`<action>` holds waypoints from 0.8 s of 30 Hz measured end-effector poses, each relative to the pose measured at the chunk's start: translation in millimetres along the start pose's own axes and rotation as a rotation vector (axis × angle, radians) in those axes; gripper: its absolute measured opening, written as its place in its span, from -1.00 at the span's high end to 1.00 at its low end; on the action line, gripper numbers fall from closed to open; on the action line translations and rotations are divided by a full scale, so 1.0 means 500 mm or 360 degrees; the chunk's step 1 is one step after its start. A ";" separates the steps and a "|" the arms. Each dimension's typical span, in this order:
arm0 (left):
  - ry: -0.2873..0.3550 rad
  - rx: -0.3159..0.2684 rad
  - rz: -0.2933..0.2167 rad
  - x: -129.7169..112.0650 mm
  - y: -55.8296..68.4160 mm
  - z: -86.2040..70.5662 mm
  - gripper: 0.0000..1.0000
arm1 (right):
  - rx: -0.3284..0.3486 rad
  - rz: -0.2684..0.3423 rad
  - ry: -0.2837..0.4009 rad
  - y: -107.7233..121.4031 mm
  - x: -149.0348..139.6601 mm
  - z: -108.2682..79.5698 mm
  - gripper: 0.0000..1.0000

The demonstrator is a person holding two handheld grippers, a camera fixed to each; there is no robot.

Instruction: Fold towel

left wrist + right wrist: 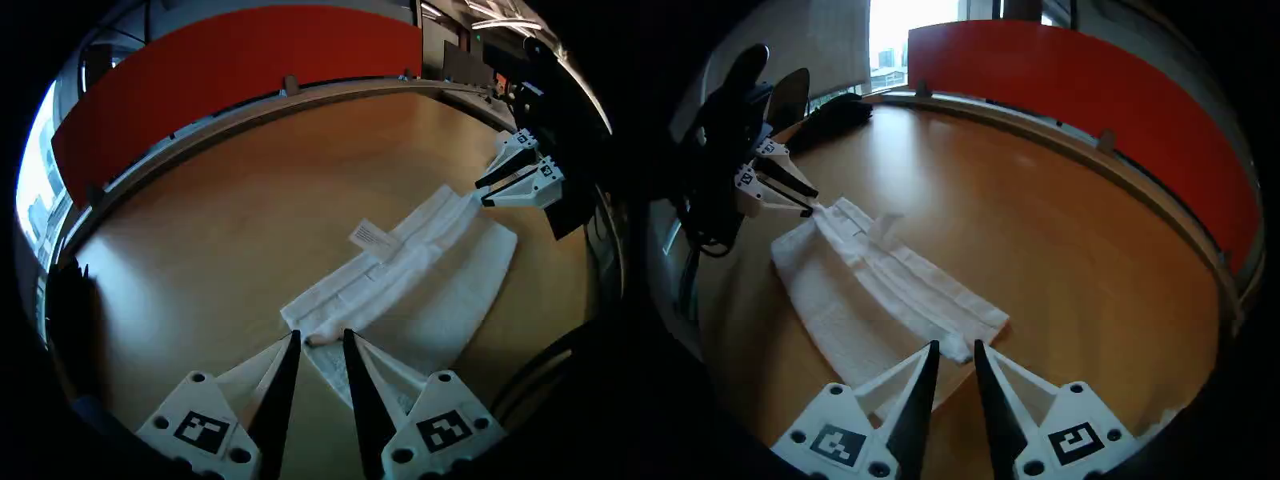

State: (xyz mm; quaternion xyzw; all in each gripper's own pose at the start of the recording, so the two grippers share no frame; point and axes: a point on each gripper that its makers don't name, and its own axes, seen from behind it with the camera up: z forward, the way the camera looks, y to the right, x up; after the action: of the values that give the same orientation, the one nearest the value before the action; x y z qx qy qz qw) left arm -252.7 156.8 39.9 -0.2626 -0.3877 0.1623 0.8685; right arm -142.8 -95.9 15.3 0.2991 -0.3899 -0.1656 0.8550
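A white towel (416, 280) lies lengthwise on the wooden table (224, 240), one long side folded over into a raised ridge with a small label (373, 236) sticking out. My left gripper (320, 336) is at the near end of that ridge, its fingers close together with the towel's edge between them. My right gripper (482, 193) is at the far end, tips pinched at the towel's corner. In the right gripper view the towel (880, 280) runs away from the right gripper (956, 346), which pinches its near end. The left gripper (810, 203) holds the far end.
A red partition (240, 64) stands along the table's far edge, with a window (904, 32) beside it. A dark bundle (836, 112) lies on the table near the window. Bare wood (1056, 240) stretches beside the towel.
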 end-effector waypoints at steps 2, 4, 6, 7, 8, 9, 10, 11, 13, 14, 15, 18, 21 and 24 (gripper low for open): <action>-0.0001 0.0027 0.0006 0.000 -0.010 0.001 0.24 | -0.0017 0.0003 0.0001 0.007 0.002 0.001 0.06; 0.0000 0.0048 0.0004 0.000 -0.019 0.000 0.14 | -0.0023 0.0005 0.0001 0.010 0.002 0.000 -0.23; -0.0001 0.0059 -0.0003 0.000 -0.026 -0.002 -0.17 | -0.0029 0.0007 0.0001 0.014 0.002 -0.002 -0.52; -0.0003 0.0058 -0.0008 -0.001 -0.027 -0.003 -0.39 | -0.0032 0.0007 0.0003 0.015 0.002 -0.004 -0.66; -0.0005 0.0057 -0.0014 -0.002 -0.028 -0.004 -0.45 | -0.0036 0.0007 0.0004 0.017 0.001 -0.005 -0.80; -0.0009 0.0056 -0.0026 -0.003 -0.029 -0.005 -0.50 | -0.0040 0.0008 0.0004 0.018 0.000 -0.007 -0.84; -0.0012 0.0055 -0.0038 -0.004 -0.030 -0.006 -0.60 | -0.0043 0.0010 0.0004 0.019 -0.001 -0.008 -0.84; -0.0015 0.0054 -0.0050 -0.006 -0.031 -0.007 -0.70 | -0.0047 0.0012 0.0003 0.021 -0.002 -0.009 -0.84; -0.0011 0.0047 -0.0075 -0.006 -0.031 -0.009 -0.90 | -0.0047 0.0017 0.0005 0.020 -0.004 -0.012 -0.84; -0.0009 0.0044 -0.0087 -0.006 -0.031 -0.010 -0.90 | -0.0047 0.0019 0.0006 0.020 -0.005 -0.013 -0.84; -0.0007 0.0041 -0.0096 -0.006 -0.030 -0.011 -0.89 | -0.0047 0.0022 0.0006 0.019 -0.006 -0.014 -0.84; -0.0003 0.0035 -0.0113 -0.007 -0.028 -0.014 -0.89 | -0.0046 0.0029 0.0008 0.016 -0.009 -0.018 -0.84; -0.0001 0.0035 -0.0112 -0.009 -0.026 -0.018 -0.90 | -0.0044 0.0033 0.0011 0.013 -0.010 -0.021 -0.85; 0.0000 0.0038 -0.0110 -0.011 -0.024 -0.022 -0.90 | -0.0042 0.0038 0.0017 0.008 -0.010 -0.025 -0.85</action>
State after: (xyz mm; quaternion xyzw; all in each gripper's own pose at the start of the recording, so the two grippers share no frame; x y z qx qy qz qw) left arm -246.8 140.8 37.2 -0.2386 -0.3945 0.1367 0.8768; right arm -136.4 -85.3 8.6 0.2842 -0.3866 -0.1591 0.8628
